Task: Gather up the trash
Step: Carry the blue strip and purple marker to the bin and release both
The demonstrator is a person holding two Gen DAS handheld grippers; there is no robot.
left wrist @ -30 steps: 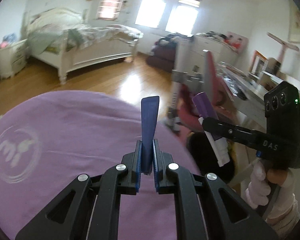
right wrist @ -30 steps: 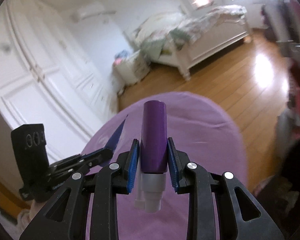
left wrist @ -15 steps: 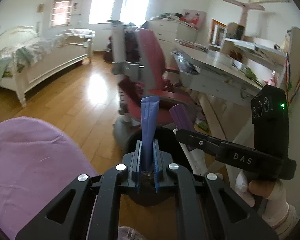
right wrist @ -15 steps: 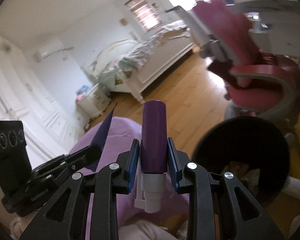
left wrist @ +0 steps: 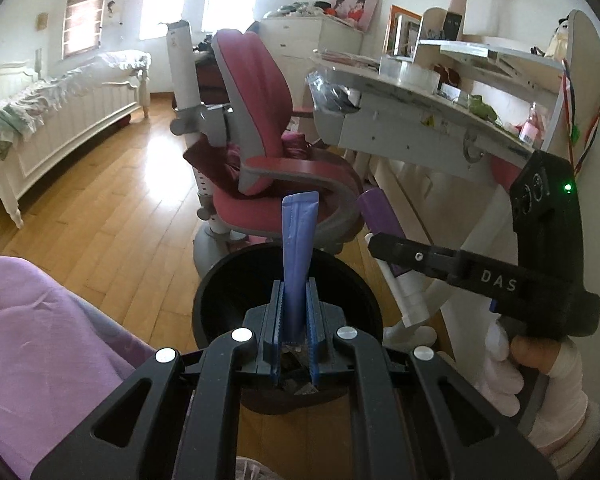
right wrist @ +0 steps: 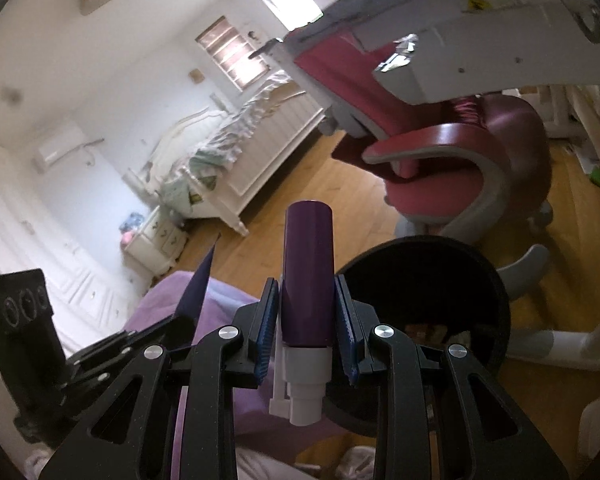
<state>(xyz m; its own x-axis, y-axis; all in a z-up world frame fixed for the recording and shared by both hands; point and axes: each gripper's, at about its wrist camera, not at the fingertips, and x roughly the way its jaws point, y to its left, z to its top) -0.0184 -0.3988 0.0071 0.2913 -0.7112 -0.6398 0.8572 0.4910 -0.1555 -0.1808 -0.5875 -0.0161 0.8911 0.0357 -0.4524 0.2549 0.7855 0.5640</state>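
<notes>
My left gripper [left wrist: 294, 312] is shut on a flat blue sachet [left wrist: 298, 248] that stands up between the pads, held right above a black round trash bin [left wrist: 224, 292] on the wooden floor. My right gripper [right wrist: 307, 312] is shut on a purple pump bottle [right wrist: 308, 272] with a white nozzle, held just left of the bin [right wrist: 440, 276]. Some trash lies at the bin's bottom. The right gripper also shows in the left wrist view [left wrist: 384, 246], with its purple bottle [left wrist: 380, 216], to the right of the bin. The left gripper shows in the right wrist view [right wrist: 180, 316] at lower left.
A red and grey desk chair [left wrist: 260, 152] stands just behind the bin. A white desk [left wrist: 420, 112] with clutter is to the right. A white bed [left wrist: 60, 108] is at far left. Purple cloth [left wrist: 32, 340] fills the lower left.
Both grippers have swung from over the purple cloth toward the chair and desk, and moved closer to the black bin. Both still hold their items.
</notes>
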